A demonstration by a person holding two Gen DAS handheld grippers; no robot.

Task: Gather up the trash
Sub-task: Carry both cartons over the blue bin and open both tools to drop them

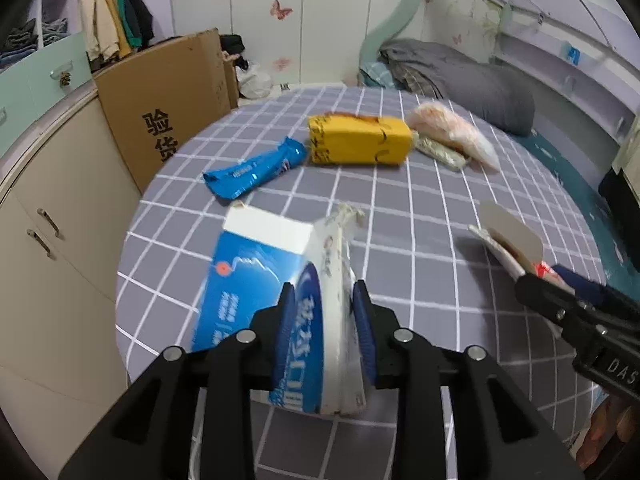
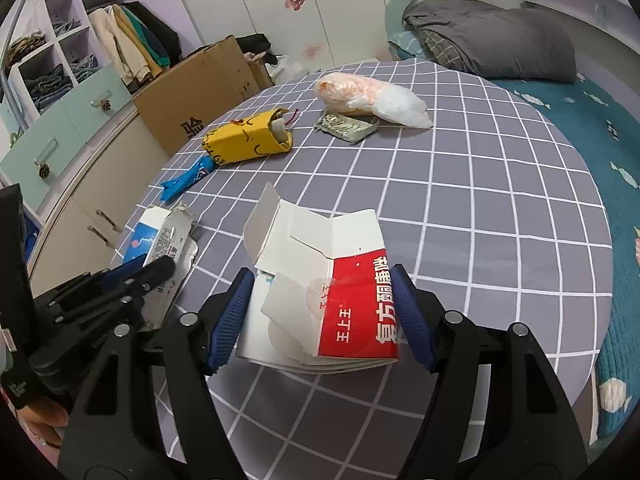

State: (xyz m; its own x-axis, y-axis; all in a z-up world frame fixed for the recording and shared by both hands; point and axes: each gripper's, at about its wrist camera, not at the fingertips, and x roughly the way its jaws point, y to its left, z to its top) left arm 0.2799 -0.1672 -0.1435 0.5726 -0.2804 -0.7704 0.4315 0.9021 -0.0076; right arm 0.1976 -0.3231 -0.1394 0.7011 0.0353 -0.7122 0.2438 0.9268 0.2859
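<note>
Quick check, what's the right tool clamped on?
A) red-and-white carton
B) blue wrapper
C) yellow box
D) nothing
A: in the right wrist view the right tool has both pads against the flattened red-and-white carton; the yellow box and blue wrapper lie apart on the checked bedsheet.

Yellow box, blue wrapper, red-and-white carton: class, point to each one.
yellow box [image 1: 360, 142], left wrist view, its broad side.
blue wrapper [image 1: 252, 172], left wrist view, its middle.
red-and-white carton [image 2: 360, 304], right wrist view, its red panel.
</note>
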